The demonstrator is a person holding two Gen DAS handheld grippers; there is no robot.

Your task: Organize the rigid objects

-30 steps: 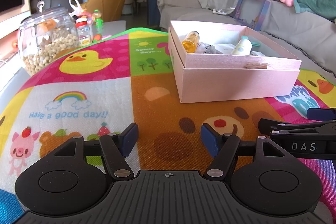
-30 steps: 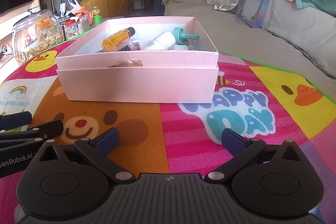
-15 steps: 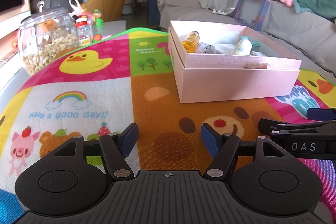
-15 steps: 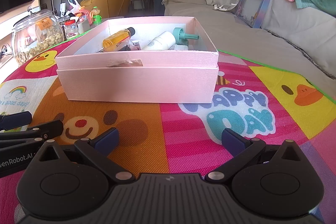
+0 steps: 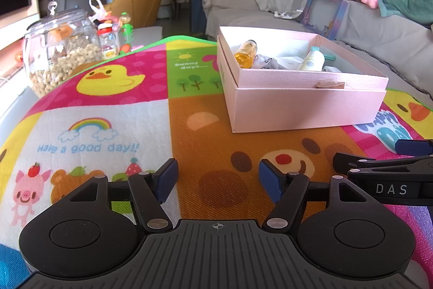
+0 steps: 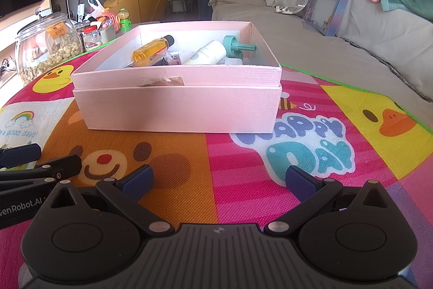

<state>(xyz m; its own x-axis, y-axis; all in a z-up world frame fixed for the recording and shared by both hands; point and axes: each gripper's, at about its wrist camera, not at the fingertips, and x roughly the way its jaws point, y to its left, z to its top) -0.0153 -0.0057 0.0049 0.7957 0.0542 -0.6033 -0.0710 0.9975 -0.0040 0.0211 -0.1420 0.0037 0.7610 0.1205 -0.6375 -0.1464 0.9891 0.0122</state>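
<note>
Your left gripper (image 5: 217,178) sits low over the mat (image 5: 108,110) near its front edge, fingers apart and empty; just to its right your right gripper (image 6: 217,180) does the same, spread wider. The box (image 6: 178,104) stands ahead of both, mid-mat, already holding the amber bottle (image 6: 151,50), the white bottle (image 6: 205,53) with its teal pump, and some smaller items I cannot identify. I see nothing loose left on the mat, so the sorting looks nearly done. If you reach in, a finger could catch the near wall and shove the light box, or knock the bottles together. The left view shows the jar (image 5: 59,50) fully at the mat's left edge; the right view shows the teal pump more clearly.
</note>
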